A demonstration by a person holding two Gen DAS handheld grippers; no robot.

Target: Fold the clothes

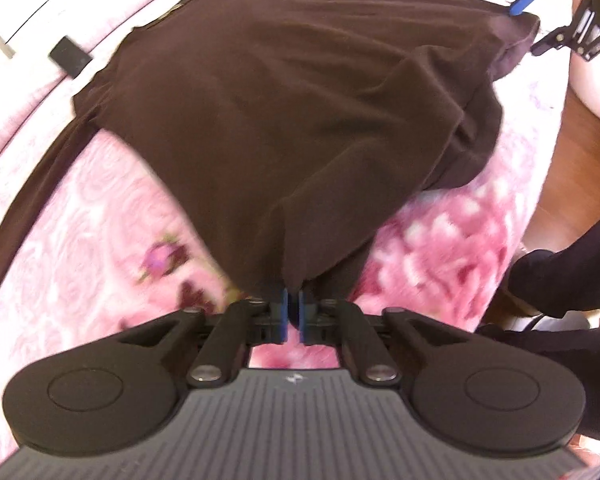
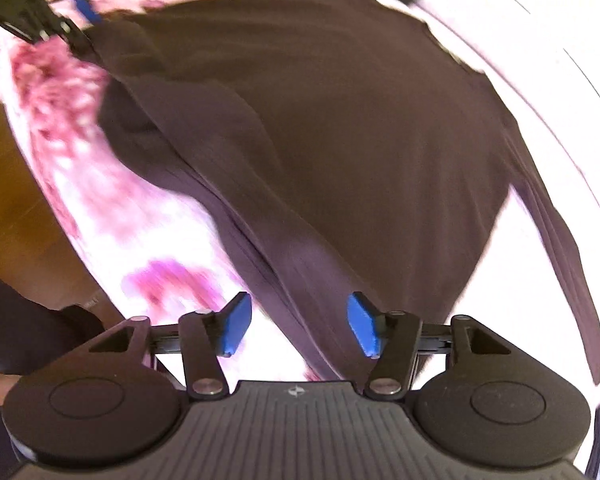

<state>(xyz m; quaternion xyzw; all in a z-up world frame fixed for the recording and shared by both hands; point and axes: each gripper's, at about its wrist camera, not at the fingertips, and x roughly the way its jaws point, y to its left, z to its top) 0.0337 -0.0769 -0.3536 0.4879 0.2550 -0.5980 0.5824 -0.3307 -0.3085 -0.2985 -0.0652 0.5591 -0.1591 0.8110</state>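
Note:
A dark brown garment (image 1: pixel 292 100) lies spread over a pink floral bedspread (image 1: pixel 80 240). My left gripper (image 1: pixel 293 312) is shut on the garment's near edge, and the cloth bunches up between its blue pads. In the right wrist view the same brown garment (image 2: pixel 340 140) runs between and under the fingers of my right gripper (image 2: pixel 298 324), which stands open with its blue pads wide apart. The left gripper (image 2: pixel 80 12) shows at the garment's far left corner. The right gripper (image 1: pixel 522 0) shows at the top right, beside a garment corner.
A small black flat object (image 1: pixel 70 56) lies on the bed's far side near a white wall. Wooden floor (image 1: pixel 580 168) borders the bed on the right. A person's dark-clothed limb (image 1: pixel 572 272) is beside the bed edge.

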